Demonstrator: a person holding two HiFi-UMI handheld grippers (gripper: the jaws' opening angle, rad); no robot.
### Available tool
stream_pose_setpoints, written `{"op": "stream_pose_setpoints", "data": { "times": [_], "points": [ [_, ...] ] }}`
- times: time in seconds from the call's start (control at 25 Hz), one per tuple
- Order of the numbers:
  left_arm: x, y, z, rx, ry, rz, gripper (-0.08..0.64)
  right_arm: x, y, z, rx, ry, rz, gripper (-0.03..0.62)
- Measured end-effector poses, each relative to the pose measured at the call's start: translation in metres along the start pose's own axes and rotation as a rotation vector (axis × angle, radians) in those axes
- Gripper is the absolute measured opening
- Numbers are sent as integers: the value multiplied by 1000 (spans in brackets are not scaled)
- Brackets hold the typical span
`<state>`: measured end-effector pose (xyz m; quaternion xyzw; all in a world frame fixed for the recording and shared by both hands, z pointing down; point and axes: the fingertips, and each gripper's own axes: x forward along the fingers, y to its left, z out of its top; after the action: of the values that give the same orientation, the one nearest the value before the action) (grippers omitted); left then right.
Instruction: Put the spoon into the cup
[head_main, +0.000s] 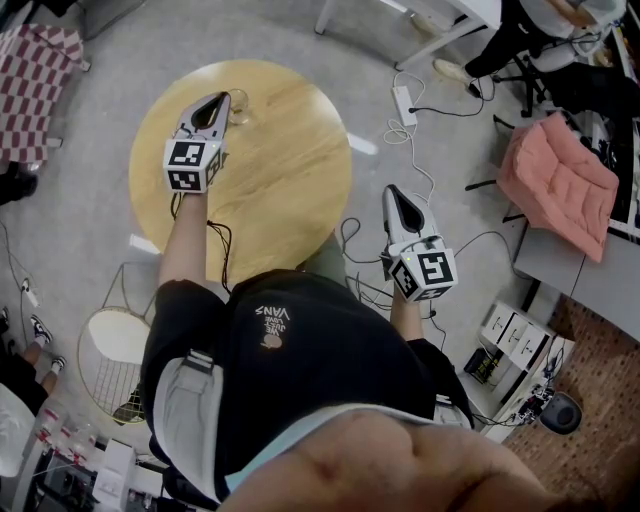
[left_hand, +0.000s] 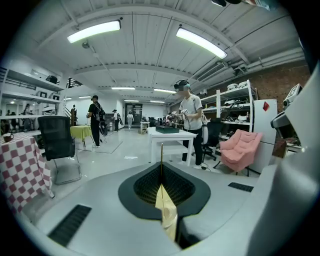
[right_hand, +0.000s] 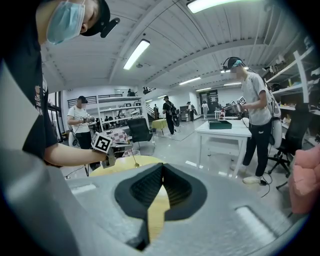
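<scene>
Head view: left tongs (head_main: 221, 98) pinching the spoon (left_hand: 161, 150) beside the cup (head_main: 240, 103) on the counter (head_main: 290, 170), right tongs (head_main: 391, 191) closed and empty above floor cables (head_main: 412, 150).

The clear glass cup (head_main: 239, 107) is only a faint outline in the head view. The thin gold spoon (left_hand: 161, 160) shows edge-on, its bowl indiscernible.

Left claw (head_main: 221, 99) clamped on spoon (right_hand: 134, 160), right claw (head_main: 391, 191) closed, empty
</scene>
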<state>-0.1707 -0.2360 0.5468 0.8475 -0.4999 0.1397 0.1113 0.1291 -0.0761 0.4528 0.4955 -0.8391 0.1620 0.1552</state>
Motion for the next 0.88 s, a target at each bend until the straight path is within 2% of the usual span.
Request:
{"op": "stream_pose_setpoints", "data": {
  "times": [0.16,0.88],
  "points": [
    [0,-3,-6,1,26,-6,11,-2,-1,0,-1,1,3,-2],
    [9,1,-22,-42,45,-19,12,5,4,-1,-2,6,17,-2]
  ]
}}
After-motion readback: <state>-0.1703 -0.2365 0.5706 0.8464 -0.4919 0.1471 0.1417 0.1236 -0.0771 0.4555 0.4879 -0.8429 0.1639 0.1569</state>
